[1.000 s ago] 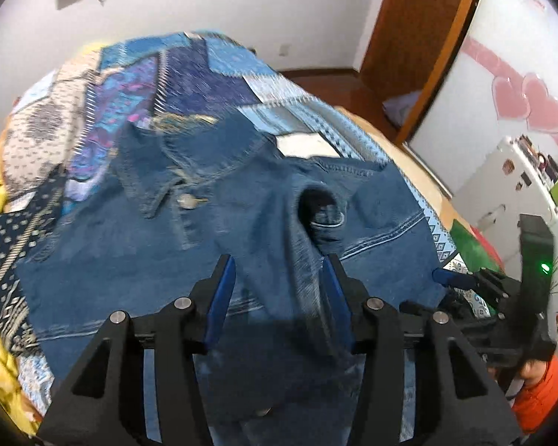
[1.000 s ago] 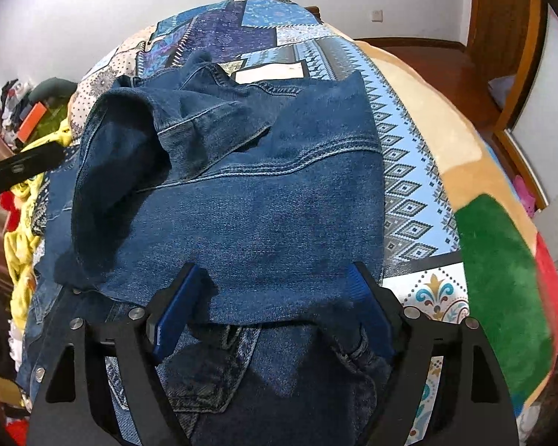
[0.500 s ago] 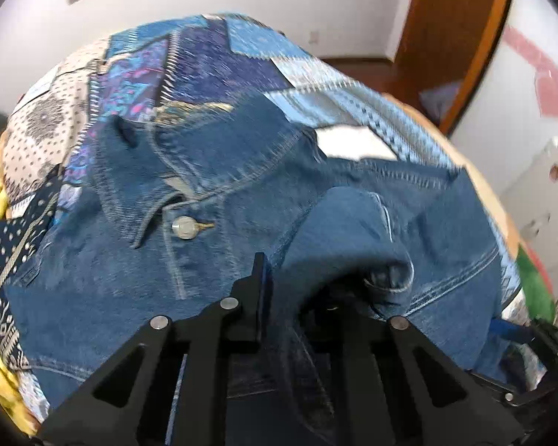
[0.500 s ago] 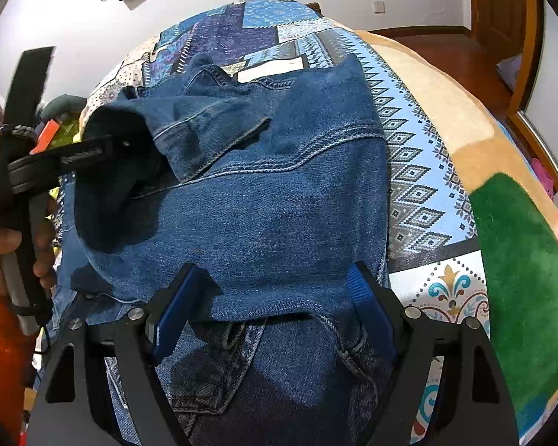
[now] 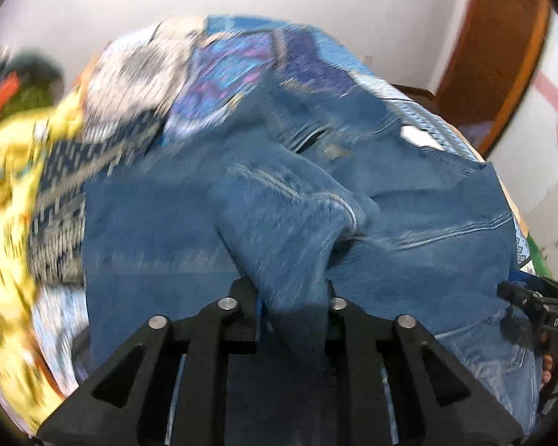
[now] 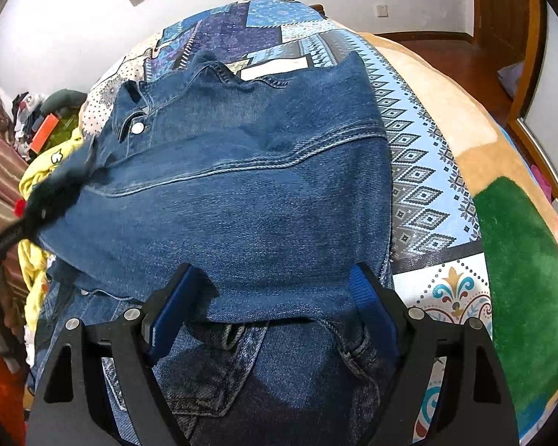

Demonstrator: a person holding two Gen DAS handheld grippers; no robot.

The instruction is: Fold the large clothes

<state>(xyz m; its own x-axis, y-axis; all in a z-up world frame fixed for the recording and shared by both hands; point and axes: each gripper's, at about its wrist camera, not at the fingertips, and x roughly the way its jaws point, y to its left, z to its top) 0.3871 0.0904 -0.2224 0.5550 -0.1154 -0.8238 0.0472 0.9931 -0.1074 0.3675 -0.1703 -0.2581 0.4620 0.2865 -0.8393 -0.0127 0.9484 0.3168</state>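
Denim jacket (image 6: 241, 193) lies spread on the bed (image 6: 446, 119), on top of the patchwork bedspread (image 6: 420, 171). Everything below is placed relative to the jacket.

Left claw (image 5: 292, 297): at the jacket's near edge in the left wrist view, fingers nearly pressed together and pinching a bunched fold of denim, the sleeve (image 5: 297, 215), which rises between them. Jaws just eased open slightly, cloth is between them and gripped. This view is motion-blurred, so the exact pad contact is hard to see. In the right wrist view the left claw (image 6: 61, 182) shows as a dark blurred bar at the jacket's left edge, just below the collar.

Right claw (image 6: 269, 308): over the jacket's near hem, spread wide, blue pads on either side of a folded-over denim layer. Pads do not press on the cloth; nothing gripped.

Collar (image 6: 204, 74) sits at the jacket's far end, and the metal button (image 6: 137, 127) is just below the collar, on the left. A stitched seam runs across the jacket's middle.

Right of the jacket: diamond-pattern strip of bedspread, then tan and green blanket (image 6: 520, 260). Left of the jacket: yellow printed fabric (image 5: 7, 193). Beyond the jacket's far end: more patchwork, then a white wall (image 6: 74, 29). Wooden door (image 5: 498, 44) stands far right of the jacket.
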